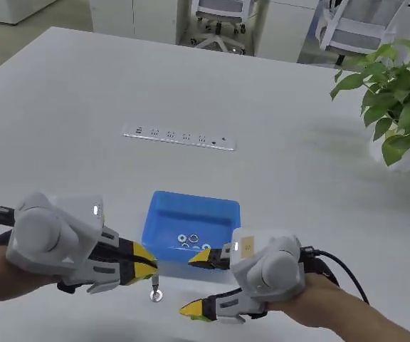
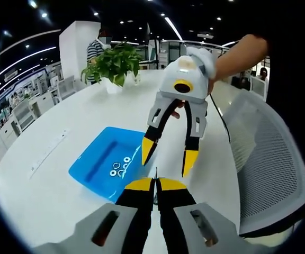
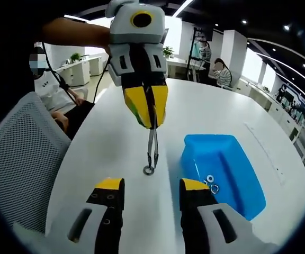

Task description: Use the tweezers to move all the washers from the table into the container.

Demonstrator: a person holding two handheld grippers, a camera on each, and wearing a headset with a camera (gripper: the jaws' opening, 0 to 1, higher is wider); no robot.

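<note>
Pinching tweezers [image 3: 152, 142] in the closed left gripper [image 3: 147, 114], tips at a washer [image 3: 149, 170] on the table [image 3: 110, 137], beside the container [image 3: 232, 174] holding washers [image 3: 212, 183], right gripper [image 1: 194, 285] gaping wide, holding nothing

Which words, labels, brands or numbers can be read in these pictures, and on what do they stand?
No text can be read.
The power strip bears small marks, too blurred to read.
The blue container shows no writing.
</note>
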